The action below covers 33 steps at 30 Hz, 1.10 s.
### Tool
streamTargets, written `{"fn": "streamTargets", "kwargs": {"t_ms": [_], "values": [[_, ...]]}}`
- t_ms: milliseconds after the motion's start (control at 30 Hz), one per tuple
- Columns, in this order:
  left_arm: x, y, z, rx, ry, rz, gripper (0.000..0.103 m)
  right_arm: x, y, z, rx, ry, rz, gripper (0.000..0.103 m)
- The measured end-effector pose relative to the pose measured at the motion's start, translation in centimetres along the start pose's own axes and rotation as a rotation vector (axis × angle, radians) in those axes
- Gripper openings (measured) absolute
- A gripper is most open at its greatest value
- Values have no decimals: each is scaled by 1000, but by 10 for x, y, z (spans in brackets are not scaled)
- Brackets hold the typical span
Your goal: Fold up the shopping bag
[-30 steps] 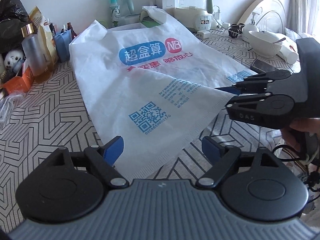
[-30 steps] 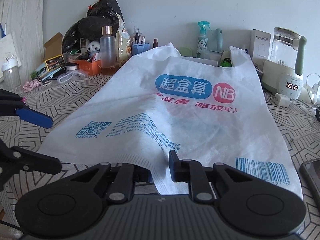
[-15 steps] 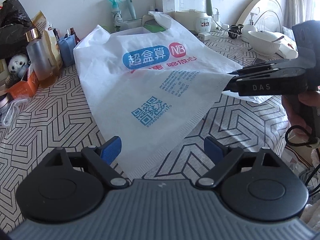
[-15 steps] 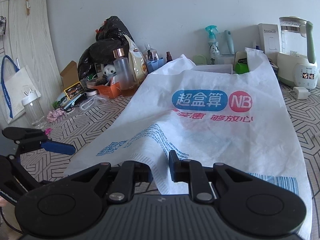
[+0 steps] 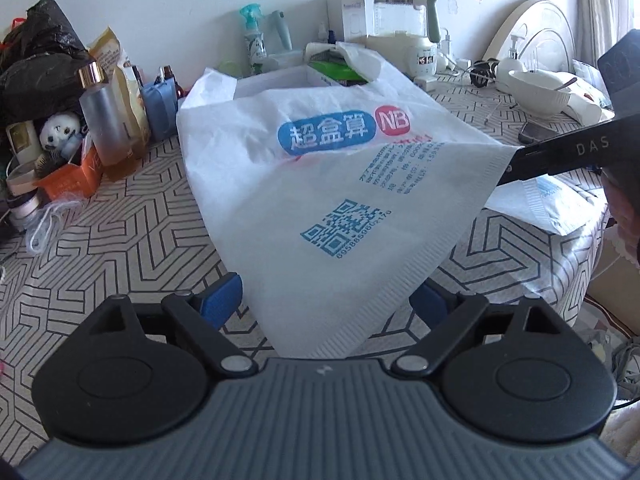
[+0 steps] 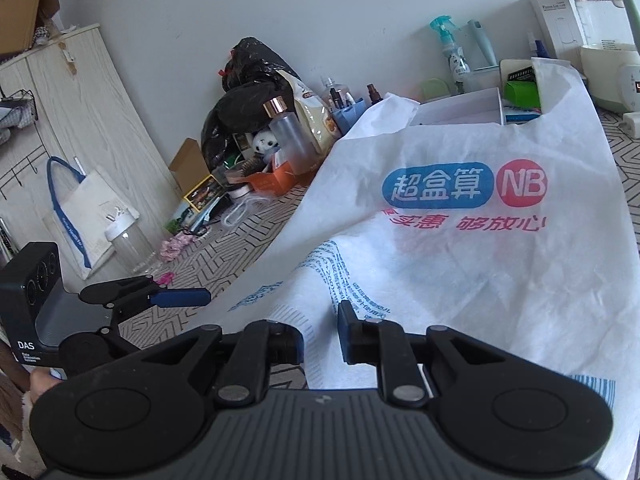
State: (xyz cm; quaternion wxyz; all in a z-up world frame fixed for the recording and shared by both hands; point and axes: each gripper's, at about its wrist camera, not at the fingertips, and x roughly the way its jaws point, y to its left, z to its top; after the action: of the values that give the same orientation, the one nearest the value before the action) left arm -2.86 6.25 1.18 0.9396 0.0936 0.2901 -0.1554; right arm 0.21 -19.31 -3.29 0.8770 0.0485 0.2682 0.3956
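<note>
A white shopping bag with a blue and red logo lies on the patterned table; it also shows in the right wrist view. Its near bottom edge is lifted off the table. My right gripper is shut on one bottom corner and holds it up; it enters the left wrist view from the right. My left gripper is open, its blue pads on either side of the other bottom corner, which hangs between them. The left gripper shows at the lower left of the right wrist view.
Bottles, a black bag and a plush toy crowd the table's back left. A spray bottle, kettle and white bowl stand at the back and right. A phone lies beyond the bag. The table's edge drops off at the right.
The right gripper has lifted its corner of the bag higher and back. The left gripper has moved forward, so the bag's other corner now sits between its open fingers.
</note>
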Motion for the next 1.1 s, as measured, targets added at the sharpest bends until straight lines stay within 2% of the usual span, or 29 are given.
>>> {"fn": "streamTargets", "kwargs": {"t_ms": [100,167,200,233,300,367,567,667,800,967,1100], "values": [[-13,-2,-1,17,-37,17,89,-6,4,2,-12,17,45,17],[-19,-1,0,12,-21,-18,42,-10,6,3,-20,28,75,17],[-19,2,2,-12,20,-72,17,-12,9,3,-42,38,77,17],[-18,7,4,-61,53,-109,17,-12,16,0,-85,52,63,21],[-17,13,6,-102,60,-117,15,-14,27,-10,-172,59,18,26],[-16,20,8,-136,63,-97,15,-20,34,-22,-235,47,-28,51],[-10,38,12,-224,82,-89,15,-60,32,-58,-329,-47,-209,78],[-8,37,13,-233,84,-85,15,-81,32,-88,-384,-55,-340,78],[-2,37,14,-267,94,-110,15,-87,36,-114,-457,-61,-406,78],[1,37,19,-295,99,-117,15,-73,52,-137,-638,-55,-335,78],[-3,36,24,-304,91,-106,15,-63,53,-115,-656,-47,-303,76]]}}
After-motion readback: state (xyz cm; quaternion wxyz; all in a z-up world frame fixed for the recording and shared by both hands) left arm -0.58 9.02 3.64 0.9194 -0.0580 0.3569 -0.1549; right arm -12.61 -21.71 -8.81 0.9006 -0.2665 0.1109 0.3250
